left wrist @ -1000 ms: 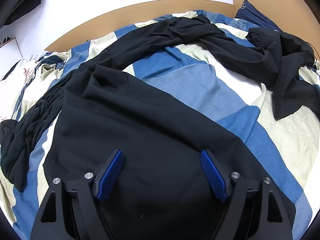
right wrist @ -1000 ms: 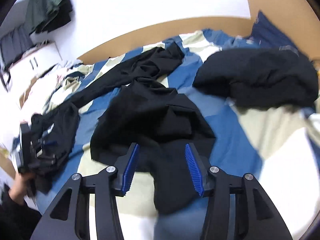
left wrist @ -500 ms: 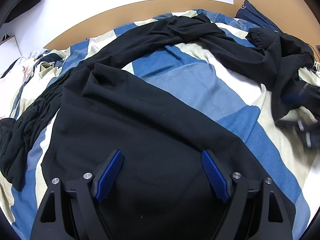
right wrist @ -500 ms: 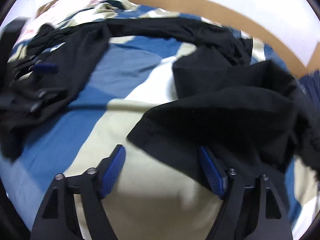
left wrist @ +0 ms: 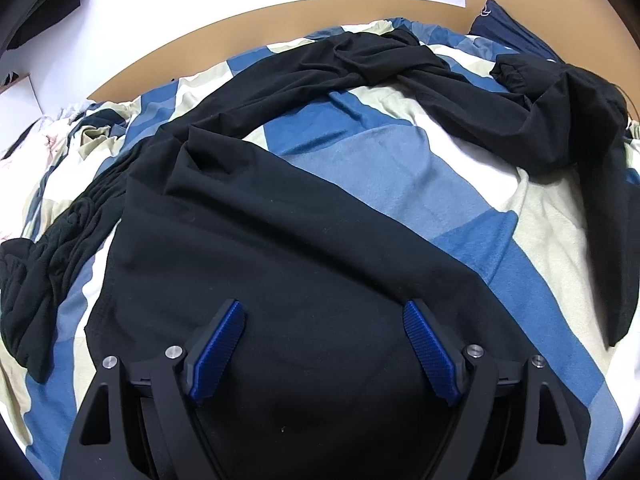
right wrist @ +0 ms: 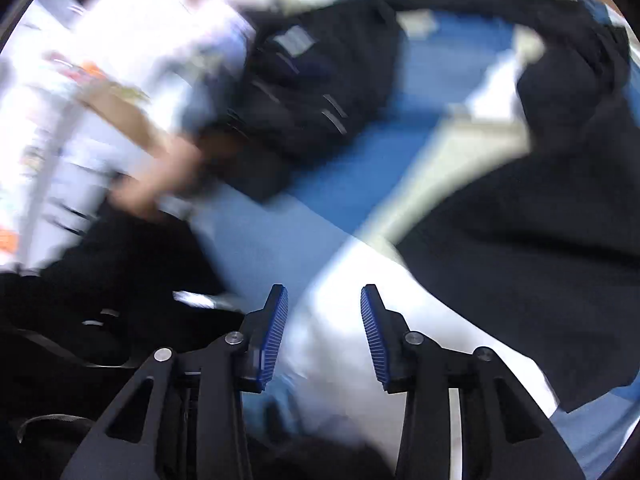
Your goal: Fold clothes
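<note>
A black garment (left wrist: 280, 248) lies spread across a bed with a blue, white and cream patchwork cover (left wrist: 400, 184). Its long part curves along the far side and ends in a bunched mass at the right (left wrist: 560, 112). My left gripper (left wrist: 324, 320) is open and empty, low over the broad near part of the garment. My right gripper (right wrist: 324, 308) is open and empty over a white patch of the cover (right wrist: 360, 280), with black cloth (right wrist: 520, 260) to its right. The right wrist view is heavily blurred.
A tan headboard (left wrist: 280, 20) curves behind the bed under a white wall. A navy item (left wrist: 508, 24) lies at the far right corner. A crumpled black piece (left wrist: 36, 272) lies at the left. In the right wrist view a blurred hand (right wrist: 160, 184) shows.
My right gripper has swung fast to the left across the bed and its jaws have narrowed somewhat. My left gripper has stayed almost still over the garment.
</note>
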The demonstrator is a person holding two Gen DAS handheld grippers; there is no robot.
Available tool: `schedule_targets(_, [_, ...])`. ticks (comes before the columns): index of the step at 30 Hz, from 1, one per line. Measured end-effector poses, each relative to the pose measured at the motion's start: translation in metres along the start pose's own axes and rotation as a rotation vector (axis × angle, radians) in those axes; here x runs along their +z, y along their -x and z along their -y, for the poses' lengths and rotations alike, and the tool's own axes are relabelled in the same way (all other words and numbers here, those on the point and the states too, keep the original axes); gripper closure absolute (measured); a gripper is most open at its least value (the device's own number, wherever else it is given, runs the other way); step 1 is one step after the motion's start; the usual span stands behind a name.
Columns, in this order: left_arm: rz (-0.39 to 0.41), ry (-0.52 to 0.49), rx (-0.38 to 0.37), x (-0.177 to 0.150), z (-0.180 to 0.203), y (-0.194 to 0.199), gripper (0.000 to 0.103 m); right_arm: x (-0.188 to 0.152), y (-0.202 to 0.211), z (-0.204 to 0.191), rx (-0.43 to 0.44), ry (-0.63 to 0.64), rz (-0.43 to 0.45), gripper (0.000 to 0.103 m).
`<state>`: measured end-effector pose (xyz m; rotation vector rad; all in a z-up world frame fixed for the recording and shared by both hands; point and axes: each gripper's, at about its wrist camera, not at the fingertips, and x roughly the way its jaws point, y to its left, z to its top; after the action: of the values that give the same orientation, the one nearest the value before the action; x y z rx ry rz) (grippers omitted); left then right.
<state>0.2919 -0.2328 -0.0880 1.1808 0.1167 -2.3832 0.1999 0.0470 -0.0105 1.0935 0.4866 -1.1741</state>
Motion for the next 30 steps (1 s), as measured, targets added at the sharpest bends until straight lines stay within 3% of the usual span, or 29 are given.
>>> schedule_targets(1, [-0.005,0.005,-0.007,0.000,-0.001,-0.001,0.019,0.005,0.022,-0.001,0.027,-0.004,0.078,0.048])
schedule_targets(2, [-0.009,0.010,-0.013,0.001,-0.002,-0.002,0.019,0.014,0.041,0.003,-0.028,-0.009,0.158,0.027])
schedule_targets(3, [-0.012,0.012,-0.014,0.001,-0.002,-0.002,0.019,0.027,0.056,0.012,-0.166,-0.012,0.229,0.014])
schedule_targets(5, [-0.012,0.011,-0.012,0.001,-0.001,-0.003,0.019,0.059,0.063,0.039,-0.452,-0.037,0.274,0.013])
schedule_targets(6, [-0.011,0.011,-0.012,0.000,-0.001,-0.003,0.019,0.081,0.062,0.059,-0.550,-0.061,0.276,0.013])
schedule_targets(8, [-0.010,0.012,-0.012,0.000,-0.001,-0.002,0.019,0.122,0.051,0.090,-0.622,-0.087,0.262,0.014])
schedule_targets(10, [-0.008,0.014,-0.014,0.000,-0.001,-0.002,0.019,0.160,0.026,0.111,-0.674,-0.092,0.175,0.016])
schedule_targets(12, [-0.006,0.015,-0.016,0.000,-0.002,-0.002,0.019,0.185,-0.002,0.132,-0.650,-0.141,0.076,0.037])
schedule_targets(14, [-0.011,0.014,-0.018,0.000,-0.002,-0.003,0.019,0.207,-0.038,0.156,-0.576,-0.214,-0.002,0.040])
schedule_targets(15, [-0.012,0.015,-0.020,0.000,-0.002,-0.004,0.019,0.216,-0.051,0.169,-0.593,-0.214,-0.031,0.040])
schedule_targets(17, [-0.016,0.019,-0.028,0.000,-0.002,-0.004,0.019,0.223,-0.085,0.184,-0.714,-0.187,-0.126,0.041])
schedule_targets(18, [-0.017,0.024,-0.036,0.000,-0.003,-0.005,0.019,0.224,-0.100,0.191,-0.771,-0.177,-0.186,0.082])
schedule_targets(19, [-0.017,0.028,-0.044,0.000,-0.004,-0.005,0.019,0.232,-0.102,0.192,-0.813,-0.145,-0.178,0.102])
schedule_targets(20, [-0.017,0.032,-0.058,0.000,-0.005,-0.005,0.019,0.245,-0.093,0.188,-0.851,-0.125,-0.098,0.100])
schedule_targets(22, [-0.020,0.040,-0.080,0.000,-0.006,-0.005,0.019,0.267,-0.052,0.180,-0.864,-0.180,0.146,0.100])
schedule_targets(23, [-0.023,0.045,-0.091,0.000,-0.007,-0.006,0.019,0.273,-0.034,0.182,-0.806,-0.242,0.244,0.098])
schedule_targets(24, [-0.025,0.051,-0.100,0.000,-0.008,-0.007,0.018,0.276,-0.025,0.189,-0.706,-0.312,0.283,0.094])
schedule_targets(25, [-0.029,0.057,-0.108,0.000,-0.008,-0.008,0.018,0.276,-0.030,0.199,-0.609,-0.364,0.252,0.083])
schedule_targets(26, [-0.032,0.062,-0.114,0.000,-0.009,-0.008,0.017,0.275,-0.041,0.208,-0.500,-0.405,0.184,0.056])
schedule_targets(27, [-0.033,0.062,-0.113,0.000,-0.008,-0.009,0.017,0.272,-0.051,0.209,-0.432,-0.402,0.131,0.054])
schedule_targets(28, [-0.034,0.058,-0.108,0.001,-0.007,-0.009,0.017,0.269,-0.049,0.199,-0.440,-0.352,0.155,0.054])
schedule_targets(30, [-0.034,0.052,-0.100,0.001,-0.005,-0.009,0.017,0.250,-0.024,0.168,-0.426,-0.246,0.297,0.049])
